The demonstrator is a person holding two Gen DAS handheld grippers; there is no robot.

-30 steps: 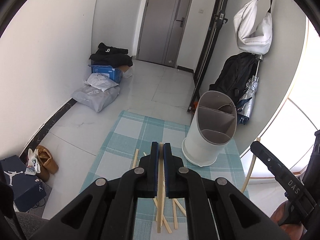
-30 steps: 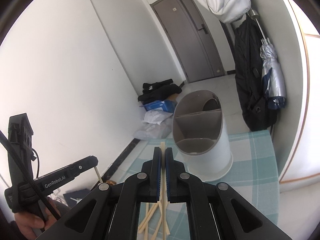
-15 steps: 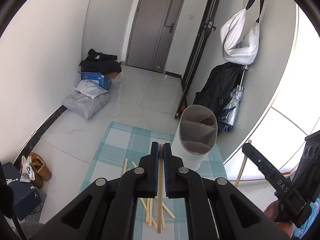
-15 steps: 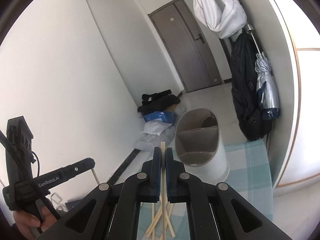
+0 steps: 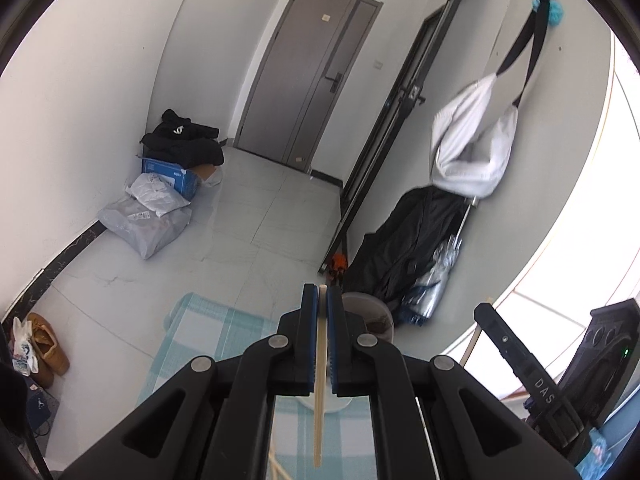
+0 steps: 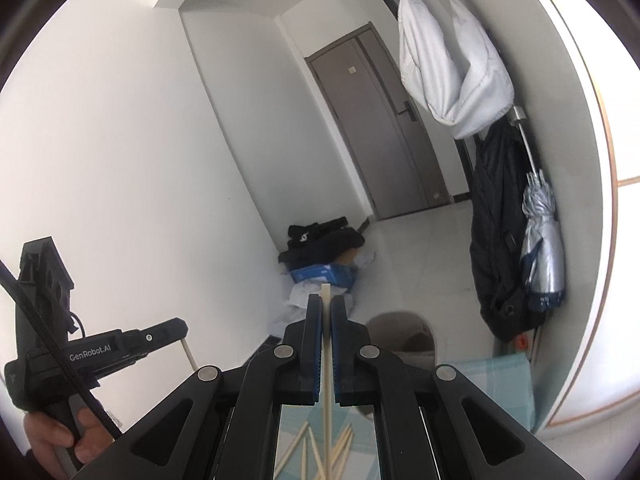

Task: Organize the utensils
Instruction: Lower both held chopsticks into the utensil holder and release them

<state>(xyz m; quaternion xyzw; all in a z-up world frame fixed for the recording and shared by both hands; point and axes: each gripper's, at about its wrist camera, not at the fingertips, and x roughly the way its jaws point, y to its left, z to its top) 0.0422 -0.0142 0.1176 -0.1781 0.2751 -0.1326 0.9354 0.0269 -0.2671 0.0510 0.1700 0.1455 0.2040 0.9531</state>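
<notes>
My left gripper (image 5: 322, 294) is shut on a wooden chopstick (image 5: 319, 392), held upright above the table. My right gripper (image 6: 325, 304) is shut on another chopstick (image 6: 327, 384). The white and grey utensil holder (image 5: 370, 314) stands just beyond the left fingers, mostly hidden by them; it shows in the right wrist view (image 6: 404, 334) to the right of the fingers. Several loose chopsticks (image 6: 316, 452) lie on the checked tablecloth (image 6: 496, 384) below the right gripper. The other gripper appears in each view (image 5: 520, 368) (image 6: 120, 346).
The checked cloth (image 5: 208, 332) covers the small table. Beyond it is tiled floor with bags and a blue box (image 5: 168, 174) by the left wall, shoes (image 5: 44, 346), a grey door (image 5: 308, 72), and a black coat and umbrella (image 5: 416, 240) on the right wall.
Both grippers have risen and tilted up, each with its chopstick. The holder and the loose chopsticks have dropped low in both views and are now largely hidden by the fingers.
</notes>
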